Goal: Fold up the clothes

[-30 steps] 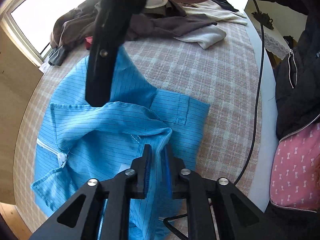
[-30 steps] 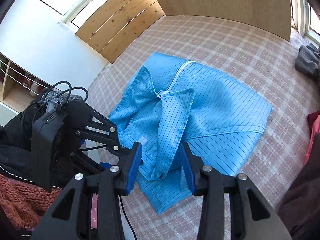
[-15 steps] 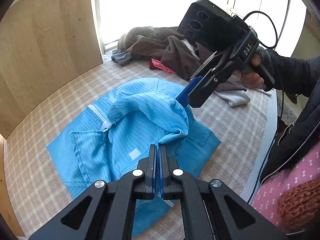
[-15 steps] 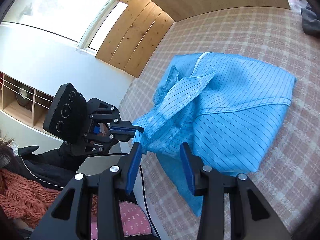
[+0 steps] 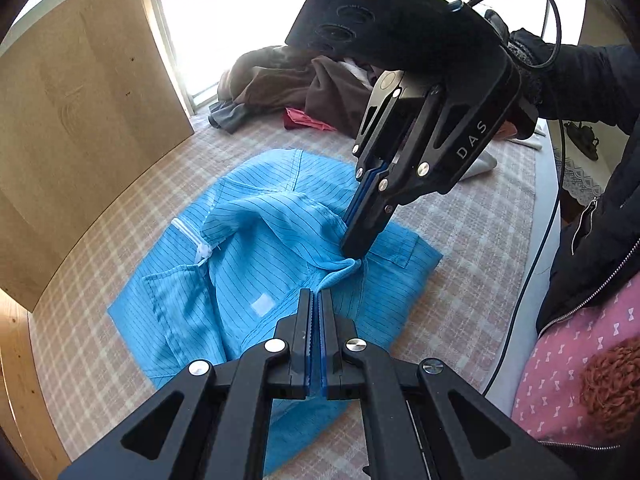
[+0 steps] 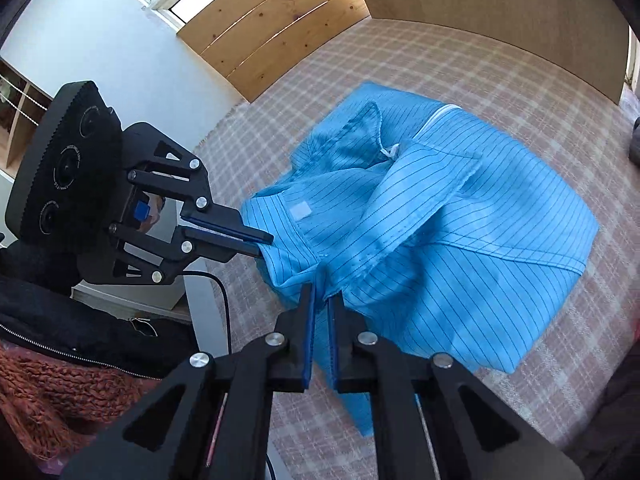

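Lying on the checked bedcover (image 5: 472,216), the blue striped garment (image 5: 248,248) spreads ahead of and below both sets of fingers, its long axis running away from them toward the wooden board (image 5: 80,128). The left gripper (image 5: 315,300) is clenched on its near edge; the right gripper (image 6: 322,304), jaws closing, pinches the same raised edge just beside it, so both are equally near. A pile of dark clothes (image 5: 304,84) sits well beyond, not in the way.

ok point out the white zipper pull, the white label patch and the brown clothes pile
white zipper pull (image 5: 203,251), left wrist view, on its tab
white label patch (image 6: 300,211), right wrist view, patch centre
brown clothes pile (image 5: 288,80), left wrist view, on the top folds
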`<action>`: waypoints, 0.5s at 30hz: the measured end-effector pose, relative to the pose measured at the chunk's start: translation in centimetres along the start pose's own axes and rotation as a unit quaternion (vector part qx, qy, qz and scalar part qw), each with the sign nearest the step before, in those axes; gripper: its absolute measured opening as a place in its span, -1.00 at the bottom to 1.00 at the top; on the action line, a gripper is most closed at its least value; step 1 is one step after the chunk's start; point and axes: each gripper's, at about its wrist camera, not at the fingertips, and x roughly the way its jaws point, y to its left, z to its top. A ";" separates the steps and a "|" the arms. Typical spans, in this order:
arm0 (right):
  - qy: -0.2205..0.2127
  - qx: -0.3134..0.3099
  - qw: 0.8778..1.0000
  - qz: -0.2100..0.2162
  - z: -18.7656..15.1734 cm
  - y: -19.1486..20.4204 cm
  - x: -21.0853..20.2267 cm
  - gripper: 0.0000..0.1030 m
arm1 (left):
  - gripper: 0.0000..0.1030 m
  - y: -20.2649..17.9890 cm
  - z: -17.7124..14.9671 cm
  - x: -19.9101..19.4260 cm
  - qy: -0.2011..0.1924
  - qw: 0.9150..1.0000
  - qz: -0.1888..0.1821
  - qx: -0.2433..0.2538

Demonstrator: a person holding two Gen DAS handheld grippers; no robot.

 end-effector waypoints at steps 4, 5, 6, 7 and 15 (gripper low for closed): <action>-0.009 -0.029 1.000 0.003 0.0 0.6 -0.8 -0.92 | -0.96 -0.5 -0.4 -0.7 0.003 1.000 -0.003 0.011; -0.017 -0.031 0.999 0.014 0.0 0.5 -1.3 -0.92 | -0.96 -0.6 -0.5 -0.7 0.006 1.000 -0.004 0.013; -0.025 -0.033 0.999 0.025 0.1 0.4 -1.8 -0.92 | -0.96 -0.8 -0.7 -0.6 0.011 1.000 -0.005 0.015; -0.040 -0.027 0.998 0.046 0.2 0.0 -2.1 -0.92 | -0.96 -1.0 -0.8 -0.5 0.015 1.000 -0.006 0.018; -0.106 0.001 0.984 0.145 0.7 -1.5 -2.1 -0.92 | -0.72 -0.4 0.7 -2.5 -0.006 1.000 0.013 0.011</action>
